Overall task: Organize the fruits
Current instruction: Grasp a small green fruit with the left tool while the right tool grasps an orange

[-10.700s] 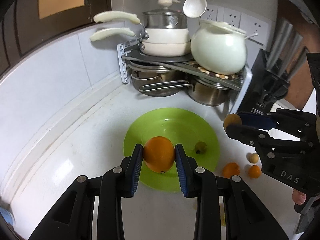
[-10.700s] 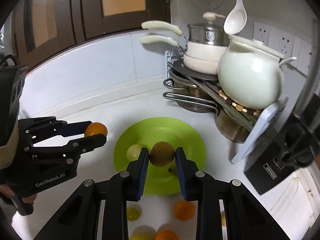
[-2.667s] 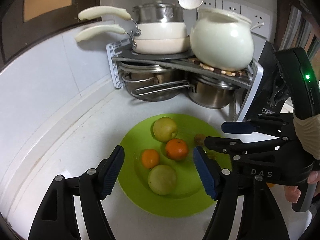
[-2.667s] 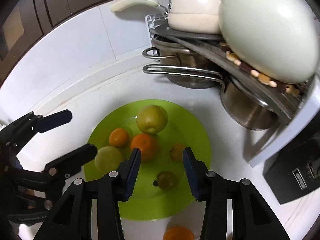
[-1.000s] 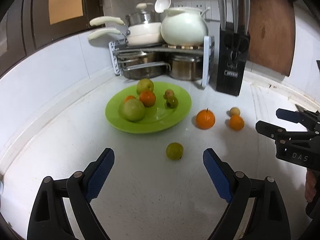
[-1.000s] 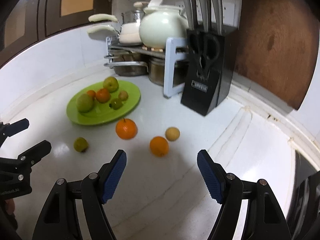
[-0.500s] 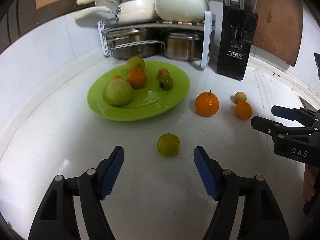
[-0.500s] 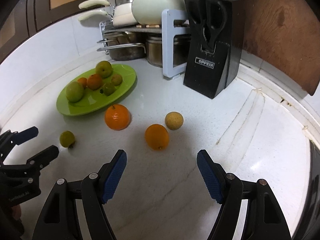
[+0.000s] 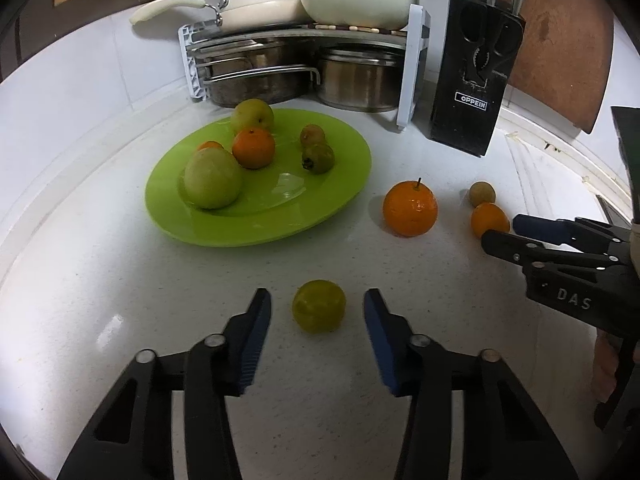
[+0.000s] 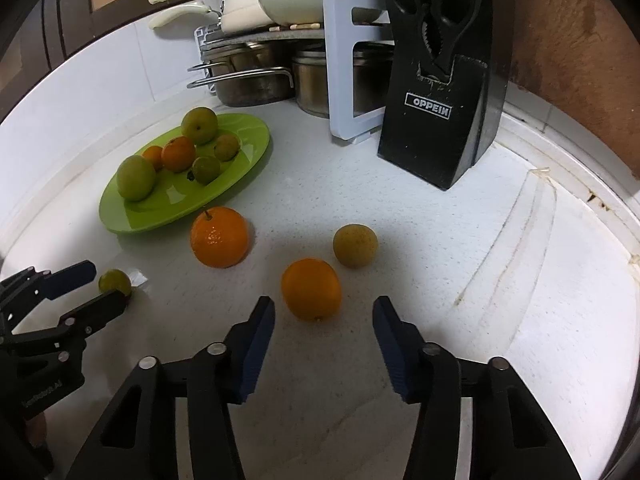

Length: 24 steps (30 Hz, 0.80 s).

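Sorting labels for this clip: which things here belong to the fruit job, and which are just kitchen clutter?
Job:
- green plate holding fruit
- small green fruit between the closing left gripper
- small orange ahead of the closing right gripper
- stemmed orange
- tan fruit

Clutter:
- knife block
- pot rack

**Both grippers angled down, jaws closing**

The left gripper (image 9: pixel 317 310) tilts down toward the counter, its jaws closing with a gap on each side of the small fruit between its blue pads (image 9: pixel 256 334). The right gripper (image 10: pixel 323 326) tilts down likewise, jaws closing just short of an orange, pads not touching it.
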{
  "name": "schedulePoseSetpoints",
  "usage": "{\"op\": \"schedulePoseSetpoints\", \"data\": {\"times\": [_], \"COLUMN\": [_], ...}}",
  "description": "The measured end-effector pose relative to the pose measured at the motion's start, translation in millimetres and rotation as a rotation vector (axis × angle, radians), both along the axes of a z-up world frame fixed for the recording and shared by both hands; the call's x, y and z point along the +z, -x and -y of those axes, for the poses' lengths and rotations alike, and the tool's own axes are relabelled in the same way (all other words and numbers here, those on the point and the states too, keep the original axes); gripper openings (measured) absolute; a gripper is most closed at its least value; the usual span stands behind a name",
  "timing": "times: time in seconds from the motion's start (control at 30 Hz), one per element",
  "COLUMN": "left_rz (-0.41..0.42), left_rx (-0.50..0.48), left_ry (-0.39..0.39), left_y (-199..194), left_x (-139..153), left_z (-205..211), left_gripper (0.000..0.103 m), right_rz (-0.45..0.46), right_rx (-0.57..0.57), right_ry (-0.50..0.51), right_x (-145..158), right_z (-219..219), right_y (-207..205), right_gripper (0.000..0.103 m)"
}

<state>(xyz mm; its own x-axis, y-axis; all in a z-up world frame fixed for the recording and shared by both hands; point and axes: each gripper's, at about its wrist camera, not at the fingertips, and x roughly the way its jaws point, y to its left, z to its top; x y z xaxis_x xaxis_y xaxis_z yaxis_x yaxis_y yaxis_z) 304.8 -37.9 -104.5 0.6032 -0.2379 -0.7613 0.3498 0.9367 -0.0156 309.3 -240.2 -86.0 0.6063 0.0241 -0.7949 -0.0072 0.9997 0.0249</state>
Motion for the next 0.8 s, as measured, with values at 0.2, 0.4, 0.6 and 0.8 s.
{"op": "schedulePoseSetpoints", "data": {"times": [0.2,0.4,0.6,0.8], "left_rz": [-0.006,-0.005,-0.003,0.004], "left_rx": [-0.005,-0.004,-0.003,-0.006], "left_ry": [0.001,0.003,0.003,0.006], "left_y": [-1.0,-1.0,-0.8,0.7], "left_x": [-0.6,-0.2,0.2,2.7], "left_z": [0.2,0.0,-0.5,0.7], "left_gripper": [0.03,0.028,0.028,0.028], "right_rz": [0.002,0.006,0.001,0.005], "right_rx": [0.014,0.025,0.034,0.033], "right_ry": [0.008,0.025,0.025,0.026], "right_x": [-2.4,-3.6,-4.9,-4.0], "right_z": [-3.3,-5.4,-5.4,-5.1], "right_y": [-3.0,-7.6,-8.8,-7.4], "right_gripper": [0.046,0.043,0.033,0.033]}}
